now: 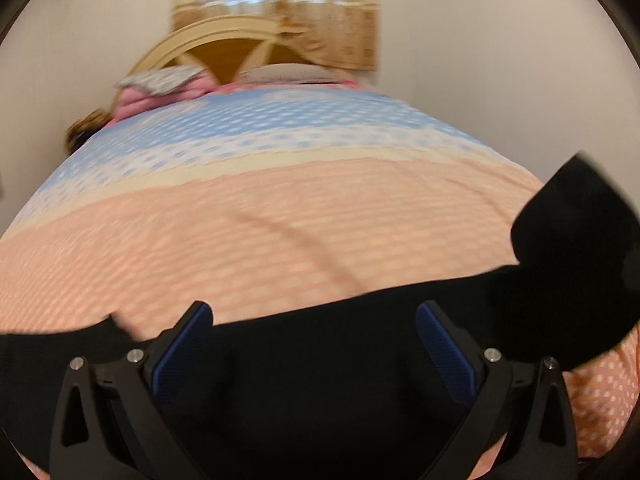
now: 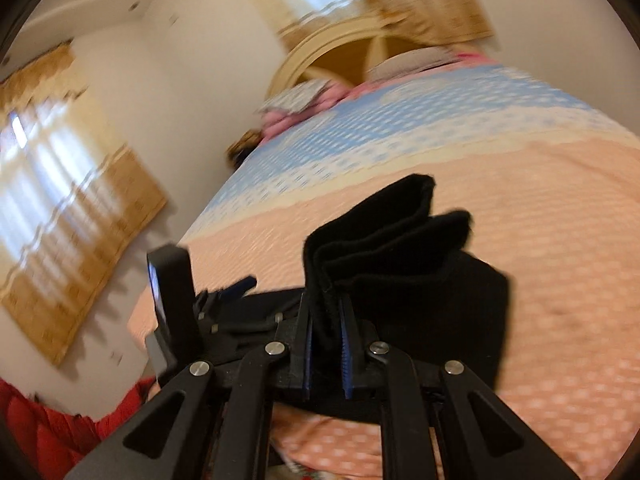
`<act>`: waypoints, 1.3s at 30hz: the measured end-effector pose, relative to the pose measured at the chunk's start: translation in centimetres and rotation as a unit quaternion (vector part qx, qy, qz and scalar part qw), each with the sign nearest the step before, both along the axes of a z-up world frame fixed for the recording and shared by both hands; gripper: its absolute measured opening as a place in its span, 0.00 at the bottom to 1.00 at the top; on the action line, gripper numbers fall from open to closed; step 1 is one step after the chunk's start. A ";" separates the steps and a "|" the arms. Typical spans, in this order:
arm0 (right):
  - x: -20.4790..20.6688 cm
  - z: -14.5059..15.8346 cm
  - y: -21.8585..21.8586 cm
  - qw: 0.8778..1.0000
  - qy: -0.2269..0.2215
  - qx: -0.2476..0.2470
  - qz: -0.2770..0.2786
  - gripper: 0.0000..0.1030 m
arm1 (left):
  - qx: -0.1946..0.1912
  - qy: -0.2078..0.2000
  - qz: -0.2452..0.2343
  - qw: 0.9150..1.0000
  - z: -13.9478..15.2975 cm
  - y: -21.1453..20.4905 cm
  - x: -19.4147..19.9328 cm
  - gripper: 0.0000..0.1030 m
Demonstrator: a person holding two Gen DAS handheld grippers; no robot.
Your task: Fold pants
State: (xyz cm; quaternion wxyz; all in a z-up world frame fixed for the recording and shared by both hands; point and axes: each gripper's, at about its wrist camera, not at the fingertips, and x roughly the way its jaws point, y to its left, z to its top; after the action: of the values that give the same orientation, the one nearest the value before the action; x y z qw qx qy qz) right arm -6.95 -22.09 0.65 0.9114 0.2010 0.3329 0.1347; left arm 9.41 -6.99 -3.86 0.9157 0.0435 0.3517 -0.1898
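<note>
Gripping a bunched fold of the black pants (image 2: 400, 264) between its blue pads (image 2: 347, 354), our right gripper (image 2: 326, 344) stands clenched on the cloth, raised over the bed (image 2: 560, 240). Our left gripper (image 1: 314, 320) hangs released, jaws wide apart above the pants' (image 1: 320, 380) flat stretch, which lies across the near edge of the peach-and-blue dotted bedspread (image 1: 240, 220); headboard (image 1: 216, 46) and pillows (image 1: 160, 80) far off, both views blurred

Matt black cloth pants (image 2: 404, 264), textured dotted cloth bedspread (image 1: 248, 216), glossy wooden headboard (image 1: 224, 46)
</note>
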 end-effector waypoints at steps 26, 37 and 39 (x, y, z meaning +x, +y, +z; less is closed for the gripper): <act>2.3 -5.1 5.6 0.996 -0.023 0.033 0.081 0.35 | -0.001 -0.030 0.048 0.998 -0.4 5.6 0.3 1.00; 3.2 -6.4 -5.8 0.983 0.055 -0.072 -0.159 0.11 | -0.028 0.000 -0.062 0.998 1.0 -4.7 -1.8 1.00; 3.8 -6.9 -5.2 0.986 0.057 -0.058 -0.144 0.10 | 0.008 0.003 -0.029 1.000 -0.8 -5.2 -1.6 1.00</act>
State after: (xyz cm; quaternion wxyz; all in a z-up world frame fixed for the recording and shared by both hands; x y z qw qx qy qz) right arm -3.18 -27.32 -6.23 0.9109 0.2009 0.3592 -0.0294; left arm 7.82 -12.20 -4.66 0.9084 0.0604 0.3544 -0.2134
